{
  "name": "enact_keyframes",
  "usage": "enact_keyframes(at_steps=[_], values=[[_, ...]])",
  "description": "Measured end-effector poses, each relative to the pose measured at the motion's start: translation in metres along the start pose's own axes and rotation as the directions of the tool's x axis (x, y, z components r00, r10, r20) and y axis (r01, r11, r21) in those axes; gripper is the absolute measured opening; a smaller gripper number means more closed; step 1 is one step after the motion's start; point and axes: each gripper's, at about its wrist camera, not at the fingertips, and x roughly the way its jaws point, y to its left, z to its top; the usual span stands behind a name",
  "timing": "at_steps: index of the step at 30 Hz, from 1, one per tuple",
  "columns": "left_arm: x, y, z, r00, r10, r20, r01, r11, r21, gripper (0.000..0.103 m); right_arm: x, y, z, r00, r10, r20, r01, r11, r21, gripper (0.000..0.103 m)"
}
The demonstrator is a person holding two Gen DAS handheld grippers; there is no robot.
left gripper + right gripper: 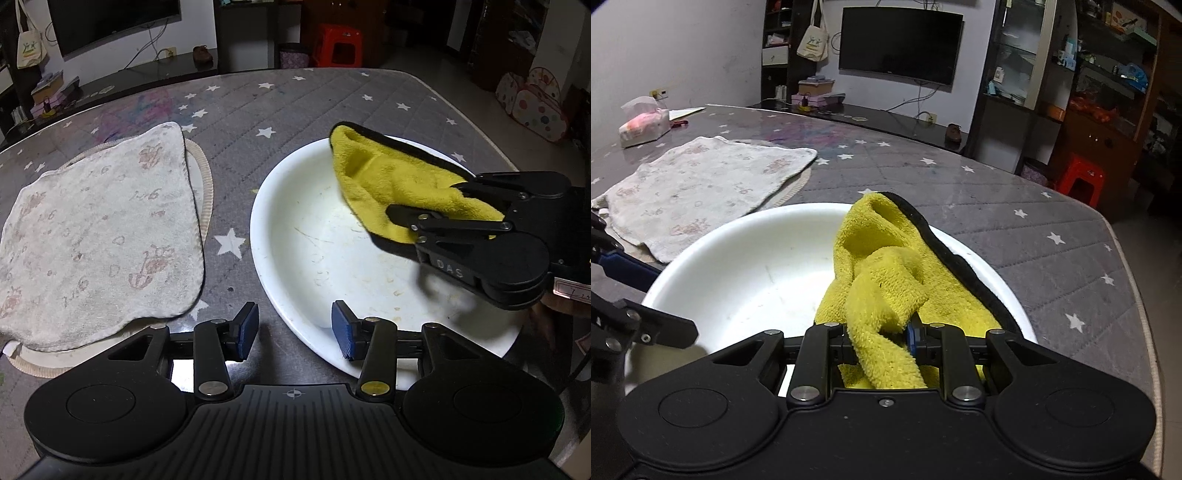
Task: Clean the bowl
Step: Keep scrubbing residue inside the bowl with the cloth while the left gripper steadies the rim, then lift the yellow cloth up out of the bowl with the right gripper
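A wide white bowl (306,236) (757,258) with faint marks inside rests on the grey star-patterned table cover. A yellow cloth (391,181) (882,280) with a black edge lies draped over the bowl's far rim and into its basin. My right gripper (881,338) (443,206) is shut on the yellow cloth, over the bowl's right side. My left gripper (293,330) stands open at the bowl's near rim, its right blue pad over the rim and nothing between the pads. Part of the left gripper (624,295) shows at the right wrist view's left edge.
A pale printed towel (99,229) (701,184) lies flat left of the bowl on a round woven mat (205,184). A tissue pack (644,123) sits at the table's far left. A red stool (338,44) (1080,177) and shelves stand beyond the table edge.
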Motion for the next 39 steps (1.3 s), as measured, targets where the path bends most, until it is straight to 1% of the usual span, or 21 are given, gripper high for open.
enact_keyframes(at_steps=[4,13,15,20,24,28,30,38,39], values=[[-0.001,-0.002,-0.001,1.000,0.008,0.006,-0.008,1.000,0.002,0.047,0.003,-0.004,0.001,1.000,-0.010,0.004,0.010,1.000,0.010,0.022],[-0.005,-0.002,-0.003,1.000,0.018,0.018,-0.017,1.000,-0.005,0.048,-0.013,-0.002,-0.009,1.000,-0.019,-0.016,0.019,0.999,0.032,0.022],[-0.008,-0.002,-0.003,0.999,0.022,0.024,-0.021,1.000,-0.005,0.048,-0.014,-0.001,-0.010,1.000,-0.017,-0.014,0.017,0.999,0.037,0.026],[-0.012,0.000,-0.005,0.999,0.026,0.041,-0.025,0.999,-0.020,0.052,-0.017,0.001,-0.013,1.000,-0.013,-0.007,0.014,0.999,0.050,0.028],[-0.015,0.003,-0.006,0.998,0.028,0.054,-0.026,0.999,-0.033,0.053,-0.020,0.002,-0.016,1.000,-0.010,-0.001,0.010,0.998,0.061,0.037],[-0.019,0.005,-0.008,0.997,0.032,0.067,-0.030,0.999,-0.043,0.057,-0.022,0.003,-0.018,1.000,-0.008,0.004,0.007,0.997,0.071,0.039],[-0.022,0.008,-0.009,0.996,0.035,0.076,-0.031,0.998,-0.053,0.059,-0.023,0.004,-0.019,1.000,-0.006,0.007,0.006,0.997,0.076,0.042],[-0.029,0.012,-0.012,0.994,0.057,0.097,-0.051,0.997,-0.063,0.062,-0.028,0.006,-0.024,1.000,-0.001,0.018,-0.001,0.995,0.097,0.043],[-0.029,0.012,-0.013,0.994,0.057,0.096,-0.051,0.997,-0.066,0.062,-0.028,0.007,-0.025,1.000,0.000,0.020,-0.002,0.995,0.099,0.039]])
